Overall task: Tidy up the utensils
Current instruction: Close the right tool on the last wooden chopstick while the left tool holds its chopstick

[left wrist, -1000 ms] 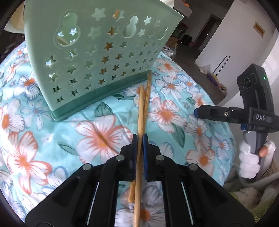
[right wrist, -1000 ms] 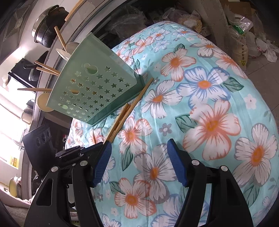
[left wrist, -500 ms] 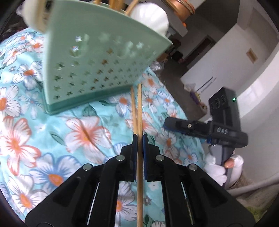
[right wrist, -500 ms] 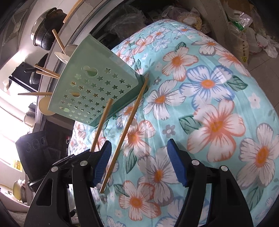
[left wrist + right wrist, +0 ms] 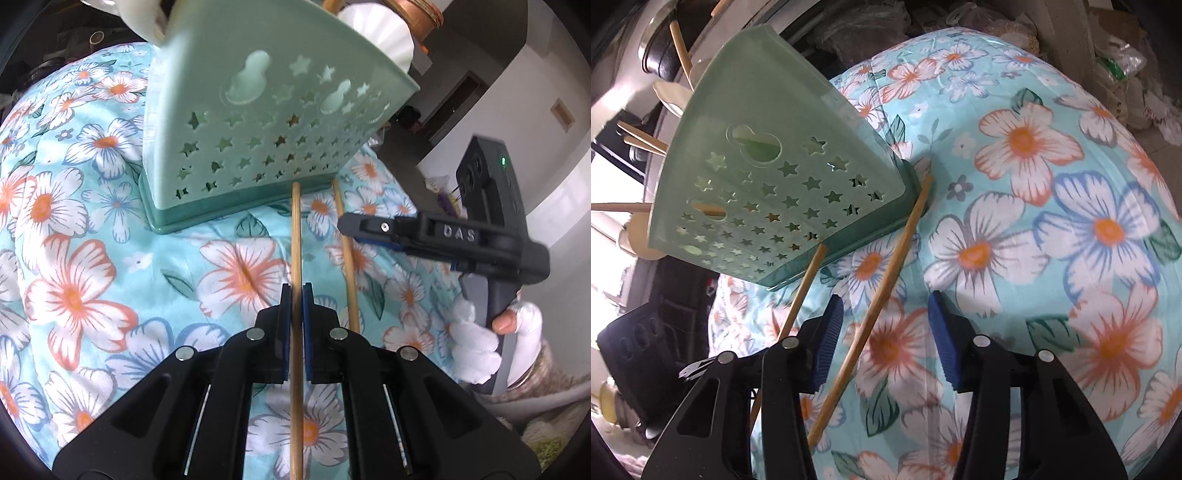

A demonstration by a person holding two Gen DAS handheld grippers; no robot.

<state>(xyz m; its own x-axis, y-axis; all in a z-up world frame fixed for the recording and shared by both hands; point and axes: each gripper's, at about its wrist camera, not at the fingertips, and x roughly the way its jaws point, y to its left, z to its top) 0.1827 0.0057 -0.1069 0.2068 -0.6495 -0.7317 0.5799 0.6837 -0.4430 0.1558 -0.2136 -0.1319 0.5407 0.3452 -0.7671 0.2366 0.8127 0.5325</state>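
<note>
A mint-green utensil holder (image 5: 266, 122) with star cut-outs stands on the floral cloth; it also shows in the right wrist view (image 5: 768, 184). My left gripper (image 5: 295, 295) is shut on one wooden chopstick (image 5: 296, 236), lifted, its tip near the holder's base. The same chopstick (image 5: 805, 288) shows in the right wrist view. A second chopstick (image 5: 345, 251) lies on the cloth beside it. My right gripper (image 5: 882, 325) is open over this second chopstick (image 5: 882, 295), which runs between its fingers. The right gripper (image 5: 424, 232) also shows in the left wrist view.
Wooden utensils (image 5: 642, 138) and white spoons (image 5: 376, 40) stick out of the holder's top. The floral cloth (image 5: 1071, 221) covers a rounded table. Bags and clutter (image 5: 1126, 74) lie on the floor beyond its far edge.
My left gripper has lifted one chopstick away from the other, which stayed on the cloth. My right gripper has moved in over the lying chopstick, still open.
</note>
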